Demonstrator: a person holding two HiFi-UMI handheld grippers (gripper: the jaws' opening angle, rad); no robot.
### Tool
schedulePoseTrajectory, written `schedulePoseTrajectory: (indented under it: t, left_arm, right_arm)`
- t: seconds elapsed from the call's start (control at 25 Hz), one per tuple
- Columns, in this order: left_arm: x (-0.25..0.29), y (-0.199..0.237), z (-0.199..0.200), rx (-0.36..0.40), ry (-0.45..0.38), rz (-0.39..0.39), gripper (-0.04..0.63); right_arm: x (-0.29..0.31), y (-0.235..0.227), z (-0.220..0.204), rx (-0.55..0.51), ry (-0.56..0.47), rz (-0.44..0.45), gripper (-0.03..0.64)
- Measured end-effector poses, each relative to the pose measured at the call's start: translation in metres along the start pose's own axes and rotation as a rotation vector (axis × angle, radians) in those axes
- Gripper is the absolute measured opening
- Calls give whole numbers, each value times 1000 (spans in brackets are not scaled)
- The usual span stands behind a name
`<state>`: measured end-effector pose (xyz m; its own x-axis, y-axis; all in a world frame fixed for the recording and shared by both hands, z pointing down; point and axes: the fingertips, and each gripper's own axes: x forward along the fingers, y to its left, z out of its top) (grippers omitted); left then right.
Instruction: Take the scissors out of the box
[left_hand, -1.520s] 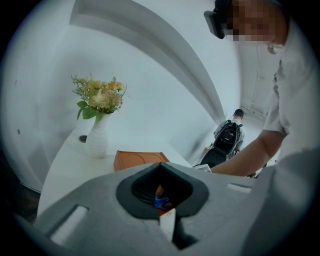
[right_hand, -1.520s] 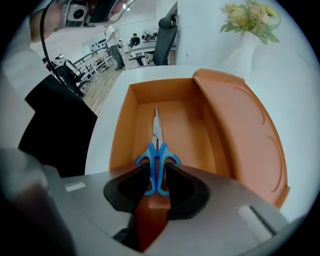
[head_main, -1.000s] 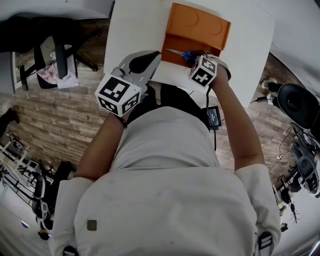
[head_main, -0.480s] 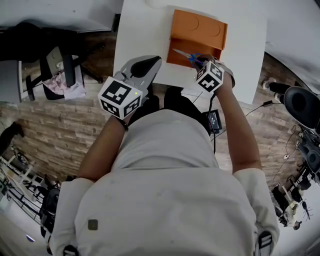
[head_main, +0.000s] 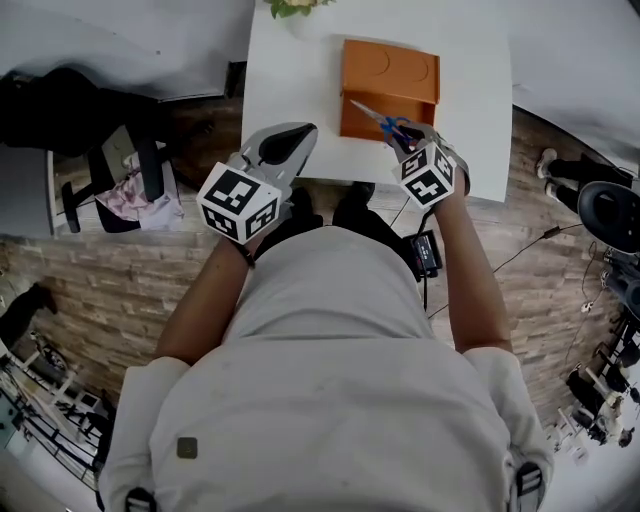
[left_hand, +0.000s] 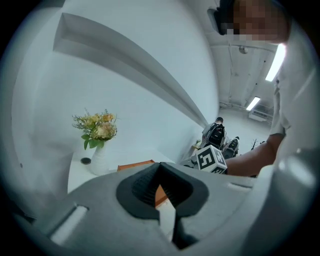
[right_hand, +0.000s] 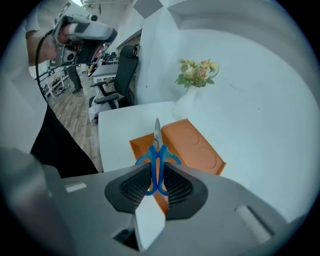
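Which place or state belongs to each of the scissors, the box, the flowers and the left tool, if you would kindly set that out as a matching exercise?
Things:
1. scissors
2. box
3. flowers
4. left tool

Places and states:
A. orange, lying on the white table
B. holding nothing
C. in a white vase at the table's far edge
D. gripped by the blue handles in the right tool, blades pointing away from it

Pairs: 1-D; 2-A; 3-C; 4-B
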<state>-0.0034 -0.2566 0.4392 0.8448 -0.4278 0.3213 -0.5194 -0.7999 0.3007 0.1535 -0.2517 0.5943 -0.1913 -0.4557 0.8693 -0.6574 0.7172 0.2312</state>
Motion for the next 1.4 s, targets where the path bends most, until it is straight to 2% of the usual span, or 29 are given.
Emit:
schedulePoseTrajectory:
  t: [0.28,0.52,0.8,1.04,1.24,1.4]
  left_arm:
    - [-19,-8,8,53,-25,-50,3]
    - [-36,-16,11,79,-40,-91,5]
    - [-41,-18,4,75,-32,-141,3]
    - [-38,-38,11,92,-51,-144,3]
    - [-32,-56,17,100,-68,-105,5]
    - [-23,-86,16,105,-72,-87,3]
  right_arm:
    - [-50,7,25,130,-123,-115,94]
    - [-92,28,46,274,-258,-155,94]
    - [-130,49,62,354,-354,-194,94]
    - [-162,53,48,374,-414,-218,94]
    - [-185,49,27,374,-471,-212,94]
    - [-206,49,4,373,-505,-199,94]
